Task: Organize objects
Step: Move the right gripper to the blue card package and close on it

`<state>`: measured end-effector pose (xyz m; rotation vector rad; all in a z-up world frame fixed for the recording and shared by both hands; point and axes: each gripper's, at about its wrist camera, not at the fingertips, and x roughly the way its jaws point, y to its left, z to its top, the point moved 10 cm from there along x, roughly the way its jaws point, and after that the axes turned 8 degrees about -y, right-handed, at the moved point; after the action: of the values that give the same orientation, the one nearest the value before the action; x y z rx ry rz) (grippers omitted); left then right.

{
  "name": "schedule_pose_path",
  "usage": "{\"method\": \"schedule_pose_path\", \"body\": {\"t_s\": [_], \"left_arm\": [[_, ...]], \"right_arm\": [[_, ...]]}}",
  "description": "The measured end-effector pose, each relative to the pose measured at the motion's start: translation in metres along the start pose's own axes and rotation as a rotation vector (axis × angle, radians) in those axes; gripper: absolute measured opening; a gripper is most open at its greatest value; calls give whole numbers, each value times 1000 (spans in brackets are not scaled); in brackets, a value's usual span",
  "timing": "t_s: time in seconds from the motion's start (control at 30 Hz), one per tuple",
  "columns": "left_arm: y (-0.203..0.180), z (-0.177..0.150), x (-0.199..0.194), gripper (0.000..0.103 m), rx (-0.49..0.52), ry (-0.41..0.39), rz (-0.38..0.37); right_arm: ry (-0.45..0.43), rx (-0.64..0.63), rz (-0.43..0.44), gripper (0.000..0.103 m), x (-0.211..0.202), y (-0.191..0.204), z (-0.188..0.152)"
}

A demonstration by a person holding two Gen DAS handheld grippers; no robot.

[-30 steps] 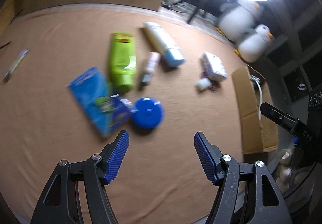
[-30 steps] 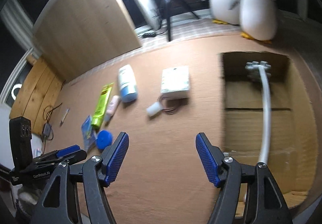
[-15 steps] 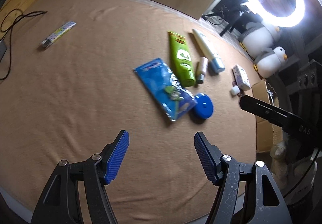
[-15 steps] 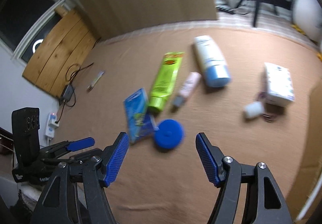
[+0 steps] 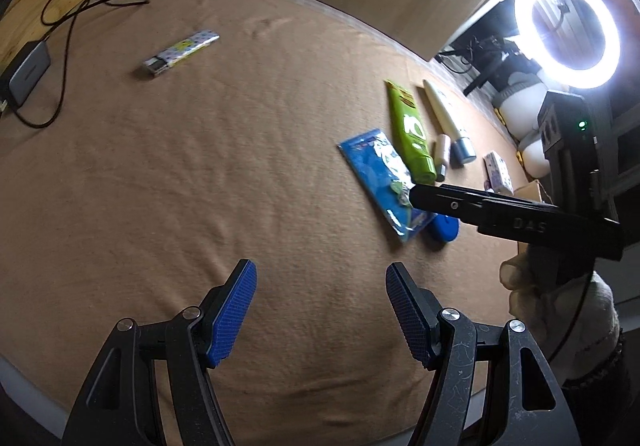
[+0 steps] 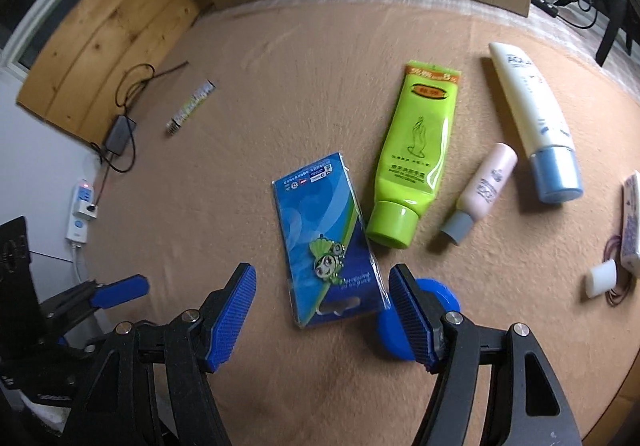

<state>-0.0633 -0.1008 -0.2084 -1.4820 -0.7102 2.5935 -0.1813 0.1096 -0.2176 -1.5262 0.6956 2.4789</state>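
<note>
My right gripper [image 6: 320, 286] is open above the near end of a blue card packet [image 6: 324, 242] on the tan cloth, with nothing between its pads. A blue round lid [image 6: 442, 296] lies partly behind its right finger. Beyond lie a green tube [image 6: 420, 149], a small pink bottle [image 6: 486, 185] and a white tube with a blue cap [image 6: 532, 105]. My left gripper [image 5: 320, 286] is open over bare cloth, left of the blue card packet [image 5: 380, 181] and the blue round lid [image 5: 442, 228]. One right finger [image 5: 460, 205] crosses that view.
A patterned strip [image 5: 182, 51] lies alone at the far left. A white box [image 6: 632, 221], a white cap [image 6: 602, 278] and a rubber band sit at the right. A power adapter [image 5: 28, 71] with cable lies at the left edge. A ring light [image 5: 568, 33] glares at the back right.
My right gripper swung left from the cardboard box to over the blue packet and came lower. My left gripper moved left, away from the items. Both stayed open.
</note>
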Motion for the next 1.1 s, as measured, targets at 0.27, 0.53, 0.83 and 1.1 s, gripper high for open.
{"method": "schedule_pose_path", "body": {"t_s": [0.27, 0.53, 0.83, 1.1], "left_arm": [[10, 3, -3, 71, -10, -2, -9], [13, 5, -2, 71, -16, 6, -19], [24, 8, -3, 71, -29, 2, -30], [34, 10, -4, 71, -43, -2, -28]], "right_arm": [[28, 37, -11, 65, 16, -3, -1], [47, 2, 6, 65, 31, 25, -4], [34, 19, -166, 69, 41, 18, 10], [49, -93, -234, 70, 53, 30, 14]]}}
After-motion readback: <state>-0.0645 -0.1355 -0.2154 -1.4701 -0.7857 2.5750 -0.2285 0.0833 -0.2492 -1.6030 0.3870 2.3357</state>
